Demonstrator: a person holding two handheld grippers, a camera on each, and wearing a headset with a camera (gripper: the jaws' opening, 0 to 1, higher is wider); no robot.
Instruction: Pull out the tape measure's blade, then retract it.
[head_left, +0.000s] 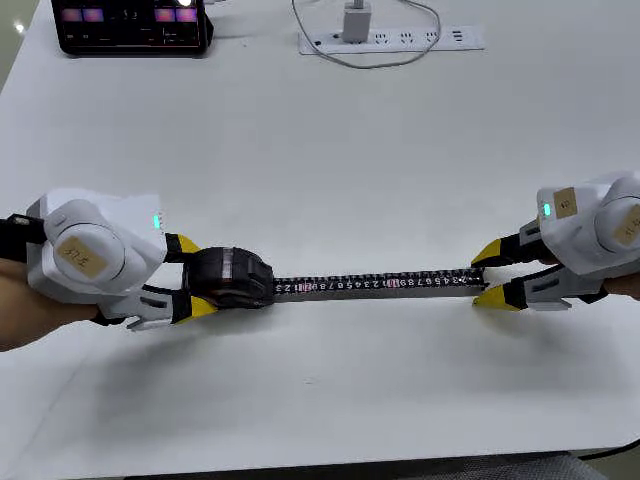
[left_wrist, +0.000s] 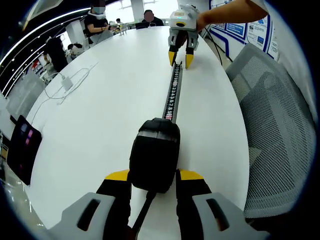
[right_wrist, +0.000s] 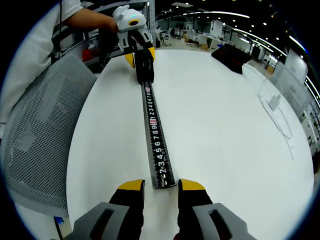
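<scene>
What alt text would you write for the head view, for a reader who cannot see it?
On a white table, the left tool grips a black tape measure whose blade lies extended toward the open right tool. A power strip sits behind.

Head cam above; others opposed along blade (head_left: 380, 283)

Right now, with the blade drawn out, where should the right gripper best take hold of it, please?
At its free end, coming in lengthwise from the side away from the case, which the left gripper clamps. The blade lies flat and straight, and the right gripper straddles that end with jaws open, so closing on its two edges probably suffices.
</scene>
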